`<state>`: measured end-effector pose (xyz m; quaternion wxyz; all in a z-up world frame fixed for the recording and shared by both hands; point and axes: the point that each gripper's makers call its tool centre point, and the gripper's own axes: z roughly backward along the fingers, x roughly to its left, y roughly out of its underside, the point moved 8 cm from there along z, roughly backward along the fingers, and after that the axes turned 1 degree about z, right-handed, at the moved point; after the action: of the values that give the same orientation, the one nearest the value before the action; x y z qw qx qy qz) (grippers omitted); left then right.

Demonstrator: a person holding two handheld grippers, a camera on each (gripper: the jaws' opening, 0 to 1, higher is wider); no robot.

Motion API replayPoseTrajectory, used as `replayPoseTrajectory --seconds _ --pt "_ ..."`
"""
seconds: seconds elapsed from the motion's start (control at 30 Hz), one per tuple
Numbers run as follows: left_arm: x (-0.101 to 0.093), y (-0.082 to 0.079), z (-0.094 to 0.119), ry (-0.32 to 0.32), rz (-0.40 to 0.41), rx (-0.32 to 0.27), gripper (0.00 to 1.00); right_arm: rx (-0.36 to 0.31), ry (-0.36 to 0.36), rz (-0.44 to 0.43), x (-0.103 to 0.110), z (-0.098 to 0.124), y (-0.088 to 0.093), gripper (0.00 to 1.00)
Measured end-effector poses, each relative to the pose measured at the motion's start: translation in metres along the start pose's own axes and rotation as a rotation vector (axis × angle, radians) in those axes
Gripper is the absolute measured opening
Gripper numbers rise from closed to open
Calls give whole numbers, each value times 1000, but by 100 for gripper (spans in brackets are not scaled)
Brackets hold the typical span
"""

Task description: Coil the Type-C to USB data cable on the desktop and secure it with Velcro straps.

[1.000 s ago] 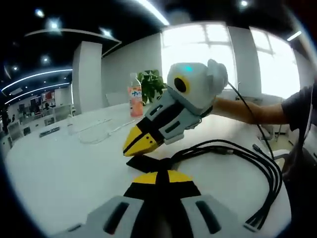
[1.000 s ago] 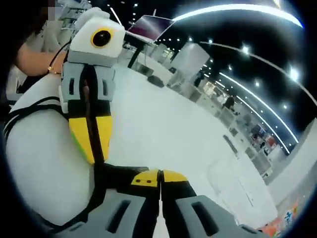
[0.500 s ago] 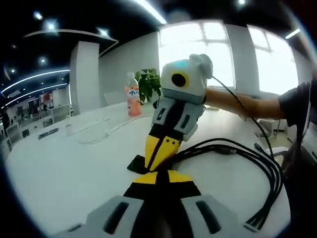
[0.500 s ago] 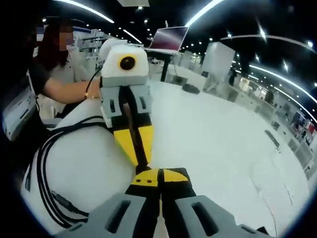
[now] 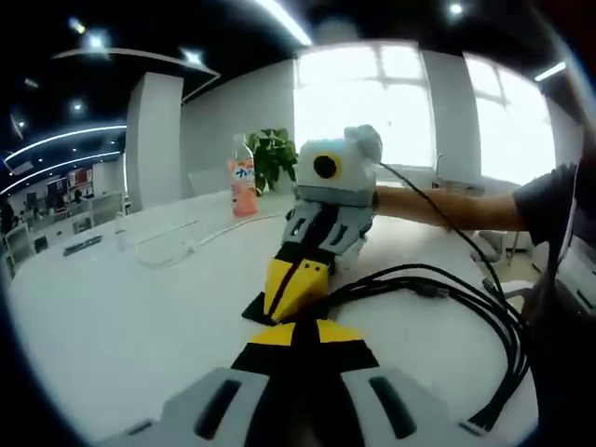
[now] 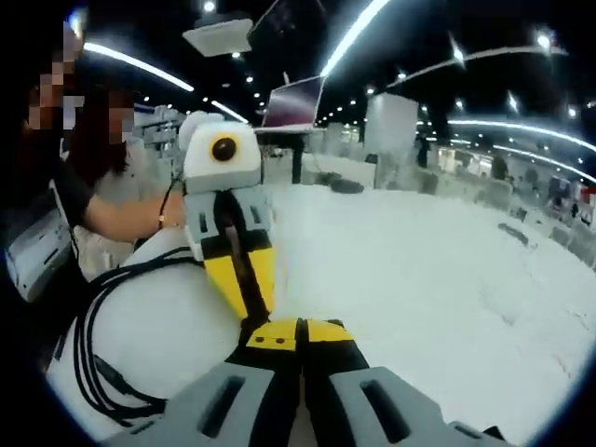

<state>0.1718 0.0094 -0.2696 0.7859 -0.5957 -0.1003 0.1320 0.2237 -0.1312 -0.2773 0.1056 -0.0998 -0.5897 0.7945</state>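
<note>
Both grippers meet tip to tip over the white desk [image 5: 112, 317]. Left gripper [image 5: 296, 332] and right gripper [image 6: 298, 330] each have jaws pressed together on the black velcro strap [image 5: 258, 308]. The coiled black cable [image 5: 466, 307] lies right of them.

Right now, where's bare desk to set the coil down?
Free: white desk between the left gripper and the bottle. Crowded: cable loops by the right gripper, and where both tips meet on the black strap.

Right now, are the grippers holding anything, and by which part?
Both the left gripper and the right gripper are shut on the black Velcro strap, at the bundled end of the coiled cable.
</note>
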Motion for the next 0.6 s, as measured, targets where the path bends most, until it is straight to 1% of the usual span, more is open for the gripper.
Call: replayPoseTrajectory --seconds 0.03,0.07,0.13,0.17,0.2,0.23,0.27,0.3,0.33,0.37,0.4,0.43,0.47,0.53,0.57,0.6 --pt "0 0 0 0 3 -2 6 -21 13 -21 -2 0 2 1" --pt "1 0 0 0 5 -3 6 -33 37 -23 -5 1 3 1" --pt "2 0 0 -1 2 -7 6 12 94 5 -10 7 0 1" --pt "2 -1 0 -5 -7 -8 6 -4 111 -22 -11 11 -5 1" --pt "2 -2 0 -8 -38 -6 6 -82 117 -62 -10 14 -13 1" --pt "1 -3 0 -11 -59 -3 6 -133 113 -60 -8 18 -19 1" --pt "2 -5 0 -17 -65 -8 6 -151 103 -50 -5 21 -23 1" --pt "3 -8 2 -24 -72 -21 6 -138 64 -39 5 25 -24 1" --pt "7 -14 3 -49 -63 -71 6 -123 32 -40 11 26 -24 3" --pt "10 -19 7 -66 -38 -113 6 -115 15 -43 15 27 -24 10" --pt "16 -27 14 -93 -6 -181 6 -92 7 -42 19 26 -22 17" --pt "19 -30 18 -118 7 -213 6 -70 -3 -39 22 25 -19 21" --pt "25 -34 23 -167 12 -250 6 -54 -10 -36 26 24 -16 20" --pt "37 -38 33 -294 -19 -293 6 -27 -31 -1 32 20 -12 19" --pt "42 -39 38 -351 -19 -313 7 2 -33 17 35 18 -9 19" --pt "46 -39 41 -390 -10 -333 7 36 -26 33 35 16 -7 19"
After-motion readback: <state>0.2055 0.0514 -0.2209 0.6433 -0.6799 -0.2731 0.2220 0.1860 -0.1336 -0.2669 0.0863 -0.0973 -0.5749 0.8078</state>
